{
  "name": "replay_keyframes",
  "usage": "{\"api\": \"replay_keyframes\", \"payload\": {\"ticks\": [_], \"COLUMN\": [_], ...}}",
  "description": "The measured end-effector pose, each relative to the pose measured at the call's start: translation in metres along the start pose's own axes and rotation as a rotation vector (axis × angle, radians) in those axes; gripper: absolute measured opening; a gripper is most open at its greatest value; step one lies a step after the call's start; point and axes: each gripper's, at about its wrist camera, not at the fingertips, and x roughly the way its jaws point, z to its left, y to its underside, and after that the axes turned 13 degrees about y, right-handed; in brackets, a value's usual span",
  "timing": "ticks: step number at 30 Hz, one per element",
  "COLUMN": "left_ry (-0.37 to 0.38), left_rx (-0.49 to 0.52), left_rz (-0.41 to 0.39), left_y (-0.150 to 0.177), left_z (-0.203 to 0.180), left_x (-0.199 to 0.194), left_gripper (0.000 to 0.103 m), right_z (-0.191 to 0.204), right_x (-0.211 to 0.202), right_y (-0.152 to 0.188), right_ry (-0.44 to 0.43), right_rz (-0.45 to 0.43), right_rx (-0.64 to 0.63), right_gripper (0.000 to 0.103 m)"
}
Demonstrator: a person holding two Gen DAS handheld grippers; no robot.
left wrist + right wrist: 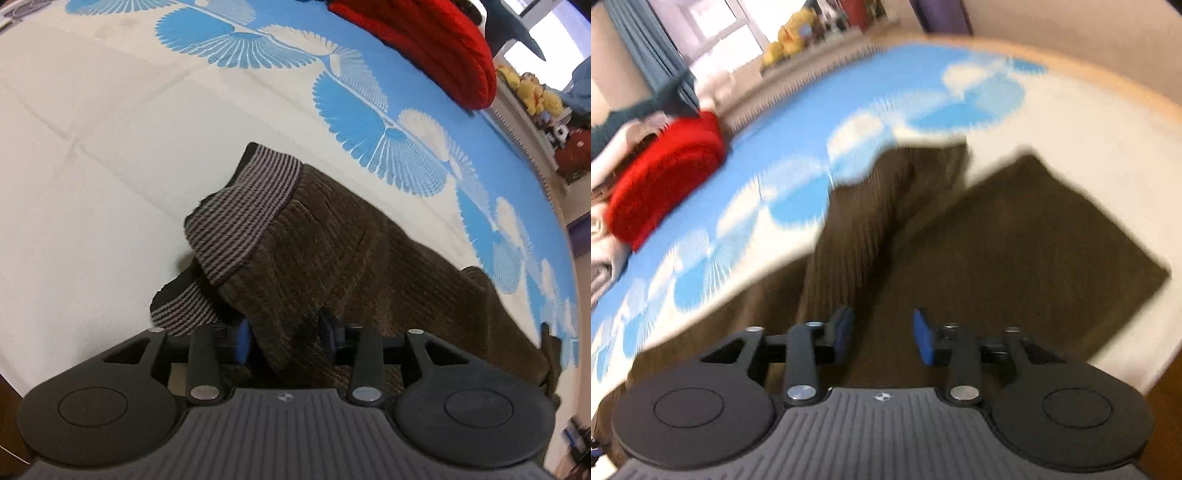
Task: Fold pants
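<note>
brown ribbed pants (332, 258) lying on a bed cover (92, 166) of cream with blue fan shapes, used here as landmark. striped waistband (240, 221) bunched and raised at the end of the pants toward the cream part of the cover. in the right wrist view, pants (960, 240) spread wide, with one leg reaching toward the blue band of the cover (775, 129) and a flat folded part beside it on the cream side; picture blurred there.

left tongs (284, 334) tilted steeply down, close over the pants just below the waistband. jaws partly open, a raised fold of brown cloth standing between the blue pads (242, 339); cannot tell for sure if the pads press it, seems loose.

right tongs (882, 334) slanted down above the middle of the pants, jaws partly open, nothing between them, cloth only underneath.

red knitted thing (424, 44) on the blue part of the cover, well apart from the pants. yellow plush toys (532, 92) beyond the edge of the cover.
</note>
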Motion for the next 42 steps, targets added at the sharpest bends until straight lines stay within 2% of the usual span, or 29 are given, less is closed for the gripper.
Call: {"api": "replay_keyframes", "payload": {"ticks": [2, 6, 8, 10, 11, 13, 14, 16, 17, 19, 21, 22, 24, 25, 27, 28, 30, 32, 33, 34, 36, 39, 41, 42], "left_ry": [-0.026, -0.049, -0.042, -0.032, -0.029, -0.035, -0.038, -0.039, -0.037, -0.027, -0.014, -0.002, 0.000, -0.008, -0.012, -0.015, -0.012, 0.001, 0.010, 0.016, 0.018, 0.010, -0.010, -0.016], "left_rx": [0.024, 0.061, 0.073, 0.073, 0.068, 0.070, 0.073, 0.071, 0.066, 0.054, 0.052, 0.058, 0.084, 0.096, 0.100, 0.102, 0.094, 0.050, 0.022, -0.008, -0.047, -0.078, -0.078, -0.076], "left_rz": [0.010, 0.015, 0.016, 0.012, 0.014, 0.017, 0.017, 0.014, 0.011, 0.002, -0.009, -0.013, -0.019, -0.016, 0.002, 0.006, 0.003, -0.003, -0.007, -0.012, -0.016, -0.020, -0.027, -0.027], "left_y": [0.003, 0.006, 0.003, 0.000, -0.001, -0.001, -0.001, -0.001, -0.002, -0.003, -0.002, -0.001, 0.001, 0.003, 0.005, 0.006, 0.006, 0.004, 0.003, 0.002, 0.000, 0.000, -0.001, -0.001], "left_z": [-0.003, -0.003, -0.002, 0.000, 0.000, 0.000, 0.000, -0.001, -0.001, 0.000, -0.001, -0.002, -0.006, -0.008, -0.008, -0.008, -0.006, -0.002, 0.001, 0.004, 0.008, 0.013, 0.015, 0.016], "left_x": [0.007, 0.014, 0.014, 0.012, 0.012, 0.013, 0.013, 0.013, 0.012, 0.009, 0.003, 0.001, -0.004, -0.005, -0.004, -0.003, -0.003, -0.004, -0.004, -0.004, -0.002, -0.001, -0.001, 0.000], "left_gripper": [0.042, 0.041, 0.028, 0.023, 0.021, 0.019, 0.019, 0.017, 0.016, 0.015, 0.014, 0.014, 0.014, 0.014, 0.014, 0.014, 0.015, 0.016, 0.017, 0.020, 0.020, 0.022, 0.028, 0.029], "right_z": [0.012, 0.048, 0.077, 0.096, 0.108, 0.130, 0.136, 0.136, 0.129, 0.102, 0.054, 0.031, -0.011, -0.029, -0.067, -0.080, -0.101, -0.119, -0.126, -0.132, -0.148, -0.162, -0.164, -0.164], "right_x": [0.011, 0.042, 0.060, 0.074, 0.082, 0.097, 0.102, 0.099, 0.092, 0.062, 0.019, 0.004, -0.008, -0.005, 0.006, 0.010, 0.014, 0.008, 0.006, 0.006, 0.014, 0.029, 0.038, 0.041], "right_y": [-0.014, -0.031, -0.034, -0.034, -0.032, -0.022, -0.018, -0.018, -0.024, -0.037, -0.039, -0.034, -0.009, 0.006, 0.028, 0.035, 0.047, 0.047, 0.044, 0.041, 0.034, 0.027, 0.023, 0.021], "right_ry": [0.000, 0.019, 0.036, 0.044, 0.068, 0.175, 0.216, 0.252, 0.240, 0.258, 0.262, 0.263, 0.282, 0.274, 0.254, 0.223, 0.205, 0.189, 0.187, 0.192, 0.192, 0.193, 0.211, 0.227], "right_rz": [-0.030, -0.027, -0.014, 0.005, 0.015, 0.034, 0.029, -0.002, -0.015, -0.108, -0.200, -0.210, -0.150, -0.094, 0.070, 0.114, 0.164, 0.129, 0.107, 0.097, 0.103, 0.102, 0.106, 0.099], "right_rx": [-0.054, -0.143, -0.213, -0.282, -0.338, -0.469, -0.523, -0.547, -0.495, -0.316, -0.052, 0.057, 0.210, 0.257, 0.424, 0.480, 0.513, 0.553, 0.561, 0.570, 0.617, 0.697, 0.716, 0.717], "right_gripper": [0.049, 0.049, 0.049, 0.049, 0.049, 0.048, 0.045, 0.011, 0.007, 0.007, 0.007, 0.007, 0.007, 0.007, 0.008, 0.012, 0.012, 0.014, 0.023, 0.038, 0.053, 0.053, 0.051, 0.045]}}
